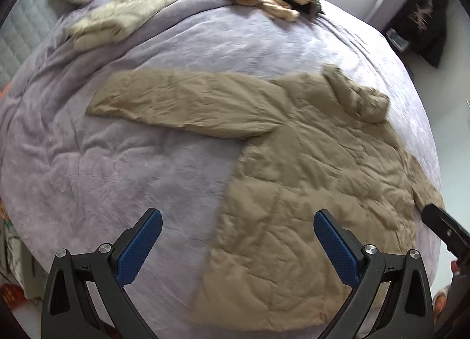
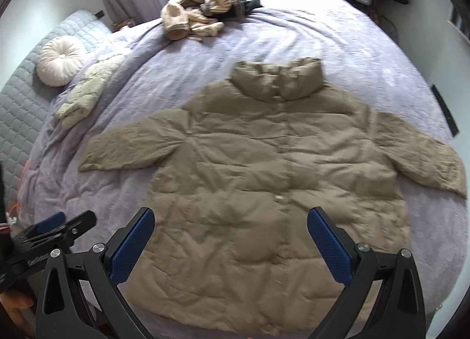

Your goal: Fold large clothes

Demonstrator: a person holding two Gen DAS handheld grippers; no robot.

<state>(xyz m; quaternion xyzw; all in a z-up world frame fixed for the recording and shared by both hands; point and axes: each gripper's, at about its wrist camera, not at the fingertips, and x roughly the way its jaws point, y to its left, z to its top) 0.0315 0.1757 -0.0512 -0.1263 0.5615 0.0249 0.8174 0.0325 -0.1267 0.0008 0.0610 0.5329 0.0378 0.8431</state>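
A tan quilted puffer jacket [image 2: 273, 168] lies flat and front-up across the middle of the lavender bedspread [image 2: 337, 45], its hem at the near edge, collar pointing toward the far edge, both sleeves spread outward. The left gripper [image 1: 238, 217] and right gripper [image 2: 230, 214] hover above the hem with blue-padded fingers spread apart, holding nothing. At the far edge sits a crumpled heap of beige clothes [image 2: 202, 9]; toward the headboard side lie a folded cream garment [image 2: 88, 92] and a round tufted pillow [image 2: 60, 59].
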